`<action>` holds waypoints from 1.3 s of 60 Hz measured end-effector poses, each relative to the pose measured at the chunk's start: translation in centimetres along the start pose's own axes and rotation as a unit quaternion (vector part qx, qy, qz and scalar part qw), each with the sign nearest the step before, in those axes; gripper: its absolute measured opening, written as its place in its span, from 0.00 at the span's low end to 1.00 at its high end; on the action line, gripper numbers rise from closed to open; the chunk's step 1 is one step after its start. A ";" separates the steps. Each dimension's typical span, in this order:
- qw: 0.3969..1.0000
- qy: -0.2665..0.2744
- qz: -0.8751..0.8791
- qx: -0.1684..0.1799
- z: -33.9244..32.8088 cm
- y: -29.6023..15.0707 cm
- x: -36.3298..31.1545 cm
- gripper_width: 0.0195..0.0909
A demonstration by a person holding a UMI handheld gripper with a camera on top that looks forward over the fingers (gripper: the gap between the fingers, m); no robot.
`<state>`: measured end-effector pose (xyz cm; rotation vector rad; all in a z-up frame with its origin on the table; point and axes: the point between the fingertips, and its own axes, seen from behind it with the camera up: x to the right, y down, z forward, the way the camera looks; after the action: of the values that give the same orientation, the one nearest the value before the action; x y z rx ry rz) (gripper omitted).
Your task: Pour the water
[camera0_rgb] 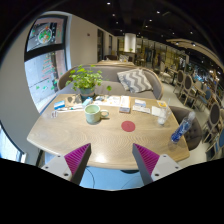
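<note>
Wooden table [70, 135] ahead; gripper [112, 160] spread wide, holding nothing. Green cup [93, 114] stands mid-table beyond the fingers, blue bottle [181, 129] well apart near the table's edge. Risk: approaching from this far off, fingers could clip the bottle and tip it.

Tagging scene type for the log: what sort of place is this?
Likely a cafe or lounge: a wooden table with a potted plant, a cushioned sofa behind it, and framed posters on the wall. The tool hangs open over the table.

The gripper [112, 160] hangs open before a pale wooden table [100, 140] carrying a green mug [93, 114], red round coaster [128, 126] and leafy potted plant [87, 81].
</note>
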<state>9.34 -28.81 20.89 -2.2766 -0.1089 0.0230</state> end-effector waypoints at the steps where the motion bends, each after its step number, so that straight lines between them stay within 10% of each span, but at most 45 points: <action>1: 1.000 0.003 0.003 -0.001 0.0 0.1 0.2 0.92; 30: 0.996 0.066 0.066 0.007 4.8 7.2 27.7 0.92; 56: 0.993 0.063 0.056 0.077 18.9 2.8 42.9 0.91; 68: 0.992 0.052 0.064 0.091 22.8 2.1 42.9 0.48; 78: 0.991 0.053 0.057 0.109 22.9 1.5 42.9 0.33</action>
<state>50.93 -8.77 5.70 -2.0574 0.0767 -0.0258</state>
